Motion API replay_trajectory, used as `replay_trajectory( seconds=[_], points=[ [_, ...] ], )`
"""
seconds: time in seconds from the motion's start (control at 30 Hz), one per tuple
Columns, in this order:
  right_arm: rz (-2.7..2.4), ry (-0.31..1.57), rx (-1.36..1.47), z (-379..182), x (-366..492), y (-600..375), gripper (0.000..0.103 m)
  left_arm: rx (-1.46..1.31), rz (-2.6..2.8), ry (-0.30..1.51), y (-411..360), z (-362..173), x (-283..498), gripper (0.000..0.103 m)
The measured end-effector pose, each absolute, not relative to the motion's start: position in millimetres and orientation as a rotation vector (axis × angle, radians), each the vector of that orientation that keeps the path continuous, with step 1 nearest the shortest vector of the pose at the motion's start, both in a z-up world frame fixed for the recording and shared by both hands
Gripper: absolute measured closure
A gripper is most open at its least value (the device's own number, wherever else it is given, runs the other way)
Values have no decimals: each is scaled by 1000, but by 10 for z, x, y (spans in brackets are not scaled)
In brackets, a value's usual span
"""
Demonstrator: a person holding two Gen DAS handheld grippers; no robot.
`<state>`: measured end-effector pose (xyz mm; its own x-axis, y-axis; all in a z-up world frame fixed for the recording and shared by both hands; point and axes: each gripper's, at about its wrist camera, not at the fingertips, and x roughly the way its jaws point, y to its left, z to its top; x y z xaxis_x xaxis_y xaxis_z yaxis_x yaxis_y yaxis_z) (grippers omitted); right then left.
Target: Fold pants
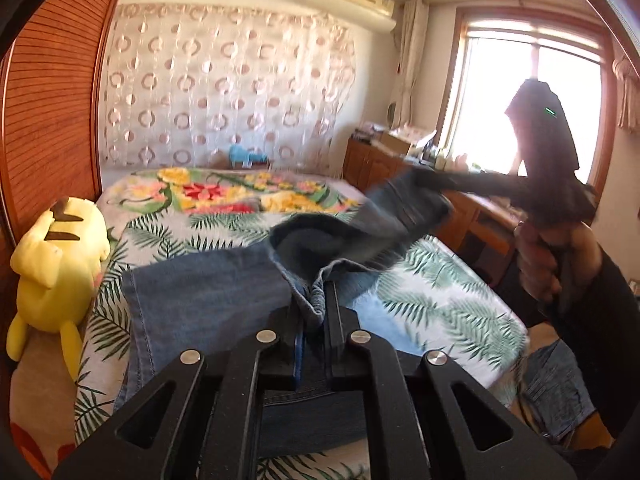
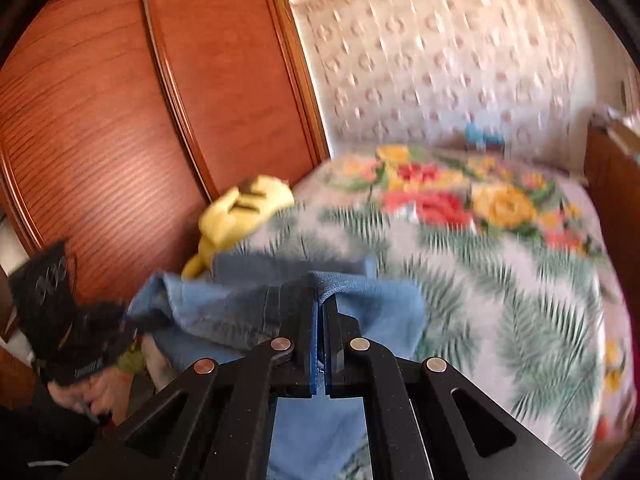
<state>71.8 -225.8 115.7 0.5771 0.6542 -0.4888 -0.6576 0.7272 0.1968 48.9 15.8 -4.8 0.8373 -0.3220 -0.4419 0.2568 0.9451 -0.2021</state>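
Note:
Blue denim pants [image 1: 208, 288] lie partly on the bed, with one edge lifted between both grippers. My left gripper [image 1: 316, 300] is shut on a bunched fold of the denim at the near edge. In the left wrist view the right gripper [image 1: 420, 178] is held by a hand [image 1: 540, 264] at the right and pulls a raised corner of the pants up. In the right wrist view the right gripper [image 2: 322, 286] is shut on a fold of the pants [image 2: 380, 312]. The left gripper [image 2: 128, 316] shows blurred at the left, with the cloth stretched between the two.
The bed has a leaf-print sheet [image 1: 440, 292] and a floral blanket [image 1: 224, 192] farther back. A yellow plush toy [image 1: 56, 256] lies at the bed's left edge against a wooden wardrobe [image 1: 48, 120]. A small blue toy [image 1: 244, 156], a wooden cabinet [image 1: 372, 164] and a window [image 1: 528, 92] stand beyond.

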Motion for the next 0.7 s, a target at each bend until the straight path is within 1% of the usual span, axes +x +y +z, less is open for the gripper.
replay_trajectory(
  seconds=[0.07, 0.2, 0.33, 0.47, 0.7],
  points=[
    [781, 530, -19, 1381, 776, -2163, 102, -140, -304, 476, 171, 10, 417, 95],
    [815, 495, -63, 1597, 868, -1825, 102, -151, -291, 472, 241, 11, 311, 95],
    [847, 516, -125, 1482, 1031, -1381, 102, -171, -255, 502, 381, -137, 305, 95],
    [880, 589, -181, 1137, 1330, -946, 102, -182, -208, 556, 502, -358, 326, 95],
    [908, 702, -233, 921, 1775, -378, 102, -209, -155, 655, 676, -754, 378, 95]
  ],
)
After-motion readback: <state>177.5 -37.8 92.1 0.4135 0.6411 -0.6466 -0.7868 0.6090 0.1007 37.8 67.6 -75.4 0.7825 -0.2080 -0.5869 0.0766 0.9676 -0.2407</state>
